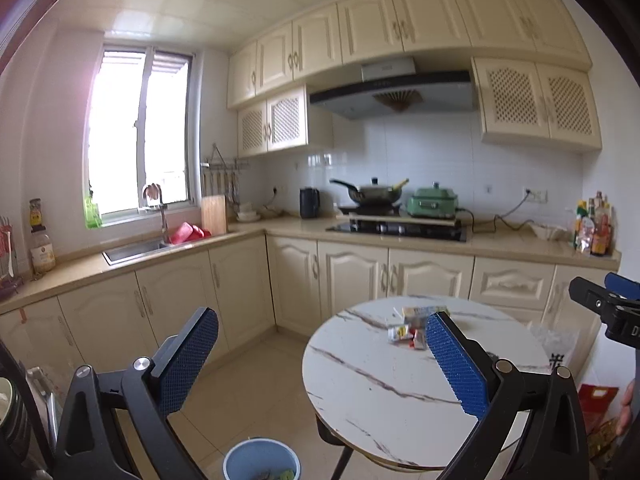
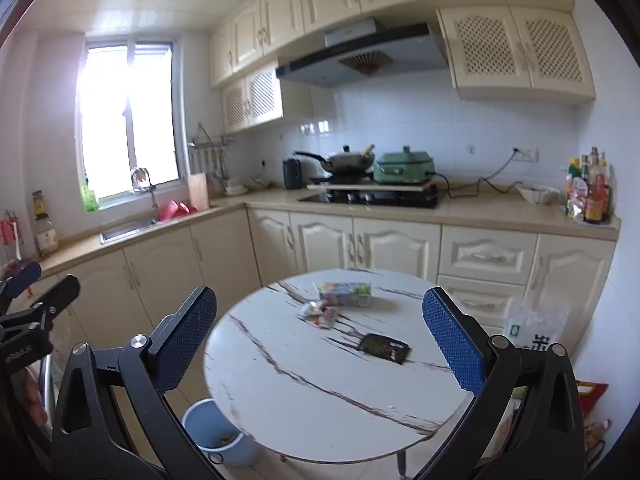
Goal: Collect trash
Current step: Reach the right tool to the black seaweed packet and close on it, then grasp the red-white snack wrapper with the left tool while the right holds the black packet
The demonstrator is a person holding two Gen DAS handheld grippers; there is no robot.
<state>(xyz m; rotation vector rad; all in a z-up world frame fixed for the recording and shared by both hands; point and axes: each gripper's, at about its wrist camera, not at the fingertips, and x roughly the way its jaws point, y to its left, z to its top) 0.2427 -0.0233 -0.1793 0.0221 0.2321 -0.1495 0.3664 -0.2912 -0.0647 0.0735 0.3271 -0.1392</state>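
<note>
A round white marble-pattern table (image 2: 304, 408) carries the trash: a small carton (image 2: 346, 294), crumpled wrappers (image 2: 320, 314) and a flat black packet (image 2: 385, 348). The left wrist view shows the carton (image 1: 422, 313) and wrappers (image 1: 402, 335) on the table (image 1: 380, 400) too; the black packet is hidden there. A light blue bin (image 1: 261, 460) with scraps inside stands on the floor at the table's left, also the bin (image 2: 212, 432) in the right view. My left gripper (image 1: 320, 356) is open and empty above the floor and table edge. My right gripper (image 2: 320, 336) hangs open over the table.
Cream cabinets and a counter run along the back, with a sink (image 1: 132, 250), a hob with a wok (image 2: 348, 162) and a green cooker (image 2: 406, 168). Bottles (image 2: 590, 192) stand at the counter's right end. Bags (image 2: 536, 328) lie right of the table. Tiled floor (image 1: 256, 376) lies left of it.
</note>
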